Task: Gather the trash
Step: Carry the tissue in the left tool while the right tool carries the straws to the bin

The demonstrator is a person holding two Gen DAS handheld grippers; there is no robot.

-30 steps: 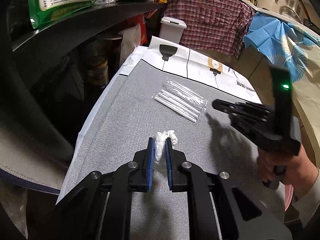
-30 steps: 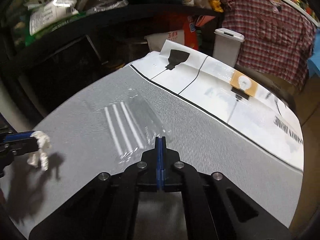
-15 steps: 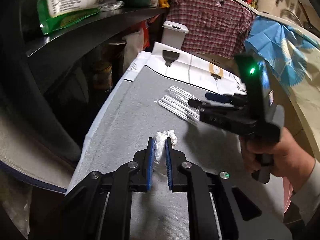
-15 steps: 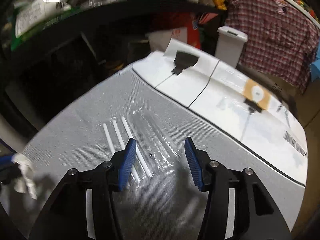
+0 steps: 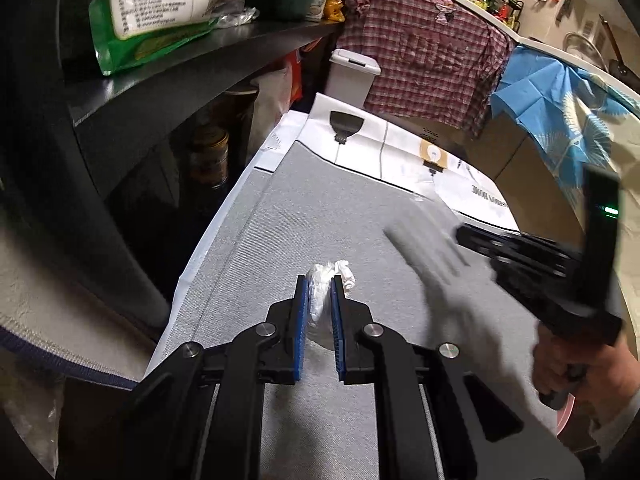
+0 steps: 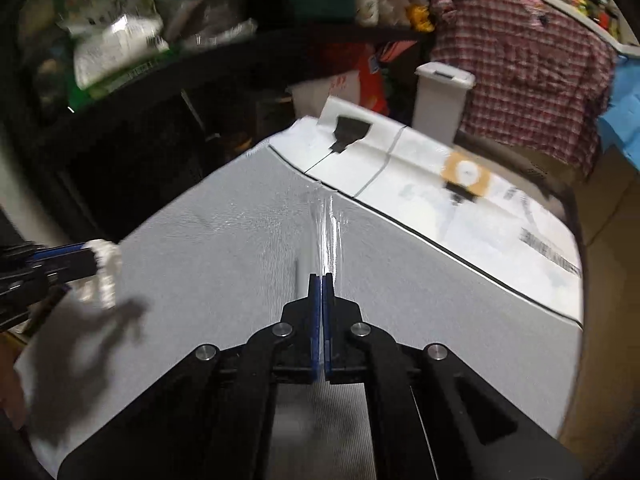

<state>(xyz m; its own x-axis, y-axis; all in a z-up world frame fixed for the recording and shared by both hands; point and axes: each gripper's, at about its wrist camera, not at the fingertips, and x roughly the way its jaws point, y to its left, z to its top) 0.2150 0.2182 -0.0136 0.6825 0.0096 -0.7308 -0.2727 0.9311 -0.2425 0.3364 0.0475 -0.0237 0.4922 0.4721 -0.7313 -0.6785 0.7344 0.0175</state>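
A crumpled white tissue (image 5: 341,270) is pinched between the blue pads of my left gripper (image 5: 320,280), which is shut on it just above the grey mat (image 5: 272,216). In the right wrist view that gripper (image 6: 90,258) and the tissue (image 6: 107,264) show at the left edge. My right gripper (image 6: 321,277) is shut on a clear plastic wrapper (image 6: 327,228), squeezed into a narrow strip that sticks out ahead of the tips. From the left wrist view the right gripper (image 5: 464,234) hovers over the mat's right side, with the wrapper (image 5: 430,246) a motion-blurred streak hanging from it.
A white printed paper sheet (image 5: 400,148) covers the table's far end, with a white lidded bin (image 5: 352,78) behind it. A dark shelf carrying a green bag (image 5: 152,12) overhangs the left. A plaid shirt (image 5: 432,52) and blue cloth (image 5: 560,120) hang behind. A hand (image 5: 580,372) holds the right gripper.
The right gripper opened over the straw wrapper, shut on it, and has lifted it off the mat toward the right. The left gripper has stayed still, holding the tissue.
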